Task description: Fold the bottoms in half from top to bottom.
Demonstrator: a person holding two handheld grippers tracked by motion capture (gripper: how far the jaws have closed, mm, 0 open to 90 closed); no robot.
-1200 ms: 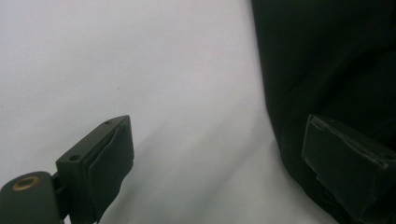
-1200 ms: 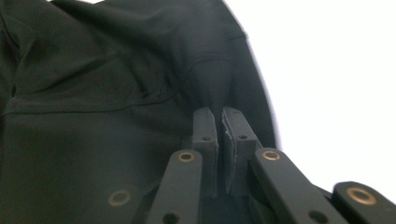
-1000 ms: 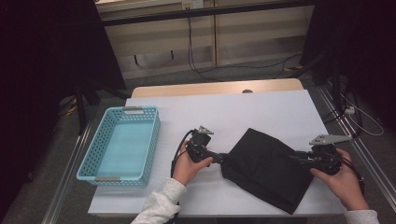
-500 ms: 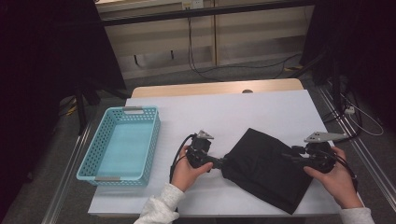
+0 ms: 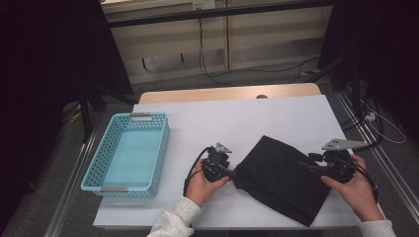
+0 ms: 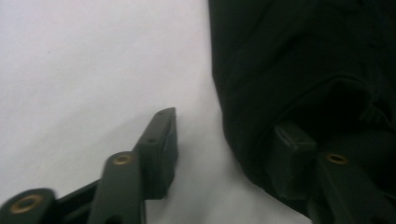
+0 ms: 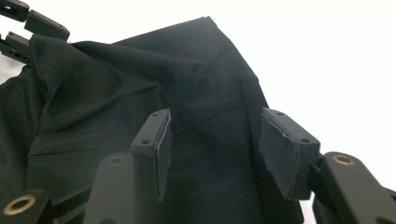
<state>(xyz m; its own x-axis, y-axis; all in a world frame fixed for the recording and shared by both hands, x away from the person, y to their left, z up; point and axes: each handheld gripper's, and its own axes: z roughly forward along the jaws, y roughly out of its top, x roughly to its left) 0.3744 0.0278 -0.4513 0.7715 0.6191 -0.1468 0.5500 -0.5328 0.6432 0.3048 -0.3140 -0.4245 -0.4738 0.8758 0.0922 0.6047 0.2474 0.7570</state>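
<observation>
- The white surface (image 5: 237,118) sits bright under the light, a wooden edge (image 5: 227,93) showing along its far side.
- Beyond it, pale wall panels (image 5: 267,37) with black cables (image 5: 207,59) trailing down onto the grey floor (image 5: 237,79).
- Dark curtains (image 5: 44,54) close in on both sides.
- Metal rails (image 5: 74,197) flank the surface.
</observation>
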